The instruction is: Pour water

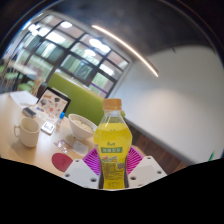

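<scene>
Standing upright between the jaws, the bottle — yellow liquid, orange cap — is pressed by both pink pads; the gripper is closed on it. Beyond, left, a white mug and bowl rest on the bench.

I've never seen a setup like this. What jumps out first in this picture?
A bottle of yellow drink with an orange cap stands out first, upright between the gripper's two fingers, whose pink pads press against its sides. Behind it to the left, on the pale table, sit a white mug and a white bowl. A long green sofa runs under the big windows beyond the table.
</scene>
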`<state>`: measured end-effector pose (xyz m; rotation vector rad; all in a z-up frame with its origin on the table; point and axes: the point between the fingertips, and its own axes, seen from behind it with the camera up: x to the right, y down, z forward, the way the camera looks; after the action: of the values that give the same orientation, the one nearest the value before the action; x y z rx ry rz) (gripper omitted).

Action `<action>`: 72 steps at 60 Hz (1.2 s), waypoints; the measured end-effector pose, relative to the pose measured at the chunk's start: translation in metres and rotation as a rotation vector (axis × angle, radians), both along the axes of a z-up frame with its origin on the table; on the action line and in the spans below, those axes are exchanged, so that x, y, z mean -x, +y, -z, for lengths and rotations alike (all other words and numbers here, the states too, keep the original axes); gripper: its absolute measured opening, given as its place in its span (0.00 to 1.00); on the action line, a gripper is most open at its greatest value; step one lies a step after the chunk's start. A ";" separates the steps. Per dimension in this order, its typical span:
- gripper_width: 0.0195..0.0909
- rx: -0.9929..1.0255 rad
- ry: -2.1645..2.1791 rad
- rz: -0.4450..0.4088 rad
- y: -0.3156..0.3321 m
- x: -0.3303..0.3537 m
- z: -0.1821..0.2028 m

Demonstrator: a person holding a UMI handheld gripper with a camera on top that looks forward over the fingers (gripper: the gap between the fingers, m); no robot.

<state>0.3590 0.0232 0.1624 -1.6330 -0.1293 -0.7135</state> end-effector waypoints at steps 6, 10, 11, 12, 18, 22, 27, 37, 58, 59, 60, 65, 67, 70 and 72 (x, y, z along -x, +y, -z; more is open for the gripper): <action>0.11 0.073 -0.334 -0.036 0.013 0.056 -0.041; 0.11 0.147 -0.595 -0.041 0.027 0.089 -0.052; 0.11 0.172 -0.664 -0.039 0.029 0.096 -0.052; 0.11 0.199 -0.737 -0.036 0.034 0.105 -0.050; 0.11 0.366 -1.100 -0.064 0.050 0.130 -0.027; 0.11 0.452 -1.294 -0.056 0.060 0.133 -0.013; 0.12 0.515 -1.507 -0.034 0.063 0.133 -0.005; 0.12 0.579 -1.626 -0.047 0.063 0.132 -0.001; 0.12 0.360 -1.272 0.004 0.056 0.109 -0.041; 0.12 0.333 -1.207 -0.002 0.063 0.107 -0.050; 0.12 0.295 -1.129 0.001 0.064 0.106 -0.056; 0.11 0.098 -0.682 -0.013 0.065 0.096 -0.074; 0.12 -0.001 -0.483 -0.034 0.048 0.091 -0.069; 0.12 -0.046 -0.232 -0.105 0.066 0.092 -0.067; 0.12 -0.094 -0.050 -0.141 0.064 0.088 -0.056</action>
<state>0.2710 0.0875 0.2181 -1.5011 -0.2408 -0.6430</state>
